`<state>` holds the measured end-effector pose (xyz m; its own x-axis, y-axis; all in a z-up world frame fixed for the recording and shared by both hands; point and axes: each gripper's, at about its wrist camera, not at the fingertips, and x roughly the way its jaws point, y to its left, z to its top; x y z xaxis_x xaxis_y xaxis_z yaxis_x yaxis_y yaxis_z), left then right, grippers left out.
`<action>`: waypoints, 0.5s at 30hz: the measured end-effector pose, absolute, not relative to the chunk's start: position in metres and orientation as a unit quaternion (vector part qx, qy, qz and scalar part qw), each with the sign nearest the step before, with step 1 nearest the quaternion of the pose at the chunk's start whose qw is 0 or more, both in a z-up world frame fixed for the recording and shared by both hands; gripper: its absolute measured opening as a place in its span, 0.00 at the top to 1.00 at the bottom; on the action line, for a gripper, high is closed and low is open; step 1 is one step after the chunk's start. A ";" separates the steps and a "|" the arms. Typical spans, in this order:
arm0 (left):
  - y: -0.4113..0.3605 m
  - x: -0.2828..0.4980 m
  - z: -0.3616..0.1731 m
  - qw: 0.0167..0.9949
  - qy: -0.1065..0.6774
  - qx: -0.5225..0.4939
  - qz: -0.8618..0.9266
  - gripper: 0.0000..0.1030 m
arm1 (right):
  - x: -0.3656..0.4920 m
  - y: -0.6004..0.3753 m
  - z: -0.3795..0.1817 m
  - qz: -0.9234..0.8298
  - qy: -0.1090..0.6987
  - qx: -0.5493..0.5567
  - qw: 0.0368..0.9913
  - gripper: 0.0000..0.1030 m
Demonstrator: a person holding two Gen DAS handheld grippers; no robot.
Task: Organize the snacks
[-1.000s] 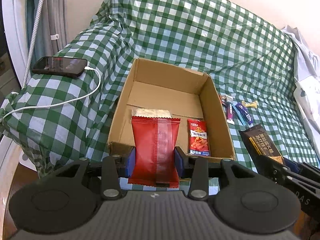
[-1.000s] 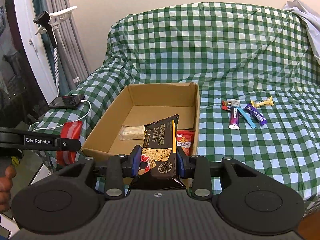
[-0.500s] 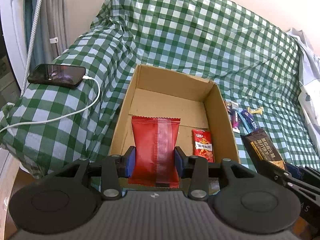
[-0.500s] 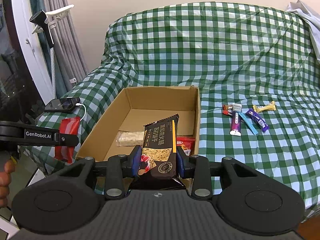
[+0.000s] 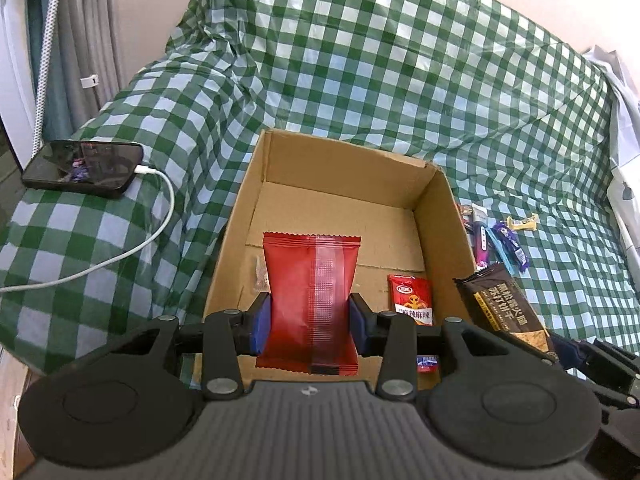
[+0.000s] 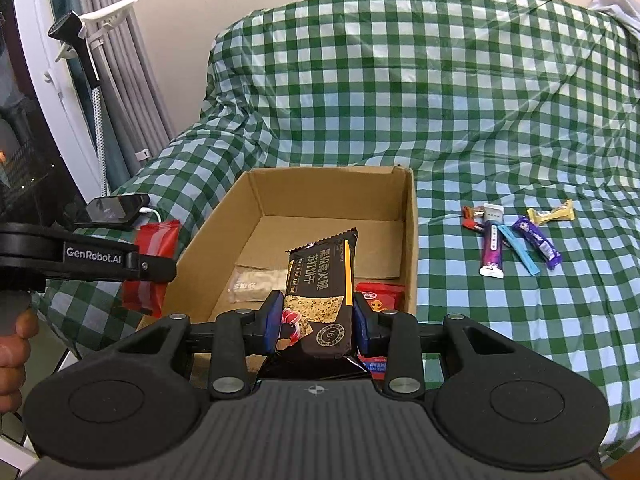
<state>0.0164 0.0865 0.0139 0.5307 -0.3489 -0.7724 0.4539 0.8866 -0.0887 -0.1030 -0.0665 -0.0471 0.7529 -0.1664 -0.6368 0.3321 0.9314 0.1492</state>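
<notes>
My left gripper (image 5: 310, 326) is shut on a plain red snack packet (image 5: 310, 292), held upright over the near end of the open cardboard box (image 5: 340, 164). My right gripper (image 6: 316, 322) is shut on a black cracker packet (image 6: 322, 284), also upright above the box's near edge (image 6: 192, 264). In the box lie a small red sachet (image 5: 412, 298) and a pale wrapped bar (image 6: 258, 282). The black packet (image 5: 500, 306) shows at the right of the left wrist view. At the left of the right wrist view sits the red packet (image 6: 150, 264).
Several small snack bars (image 6: 512, 240) lie on the green checked cloth (image 6: 500, 120) right of the box. A phone (image 5: 82, 168) on a white cable (image 5: 132, 244) rests left of it. A hand (image 6: 12, 356) holds the left gripper's handle. Curtains hang at far left.
Both grippers have moved forward toward the box with their packets still gripped; the box looks larger and nearer in both views. The pale bar is now mostly hidden behind the red packet.
</notes>
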 end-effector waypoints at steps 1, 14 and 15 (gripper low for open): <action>0.084 0.020 0.011 0.872 0.428 0.063 -0.229 0.57 | -0.099 -0.069 -0.049 -0.134 0.327 0.129 0.927 0.63; 0.060 0.058 -0.024 0.859 0.456 0.085 -0.218 0.57 | -0.060 -0.085 -0.080 -0.125 0.353 0.144 0.916 0.63; 0.059 0.059 -0.026 0.858 0.457 0.086 -0.217 0.57 | -0.059 -0.086 -0.081 -0.126 0.355 0.145 0.915 0.63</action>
